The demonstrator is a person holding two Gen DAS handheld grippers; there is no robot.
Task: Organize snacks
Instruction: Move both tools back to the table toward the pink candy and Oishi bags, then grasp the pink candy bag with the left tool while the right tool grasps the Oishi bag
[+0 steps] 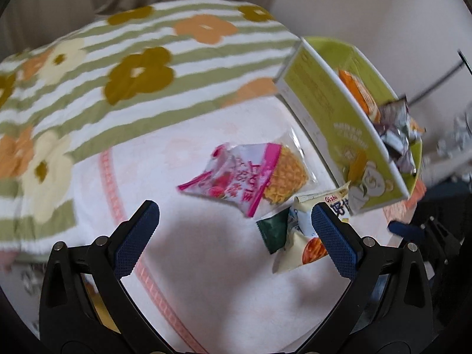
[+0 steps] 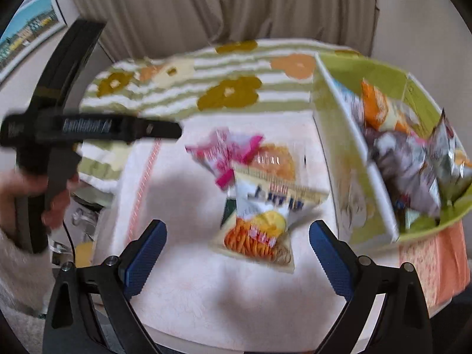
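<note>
A pink waffle-snack packet (image 1: pixel 250 174) lies on the pale cloth; it also shows in the right wrist view (image 2: pixel 236 155). A white Oishi chips packet (image 1: pixel 306 233) lies beside it, over a small dark green packet (image 1: pixel 273 231); the chips packet also shows in the right wrist view (image 2: pixel 265 218). A green box (image 1: pixel 333 124) at the right holds several packets; it also shows in the right wrist view (image 2: pixel 371 159). My left gripper (image 1: pixel 236 221) is open and empty, its right finger beside the chips packet. My right gripper (image 2: pixel 237 242) is open and empty, just short of the chips packet.
A striped flower-print cloth (image 1: pixel 132 67) covers the far part of the table. The left gripper's body and the hand holding it (image 2: pixel 59 135) show at the left of the right wrist view. Curtains (image 2: pixel 221 6) hang behind. An orange mat (image 2: pixel 436 259) lies under the box.
</note>
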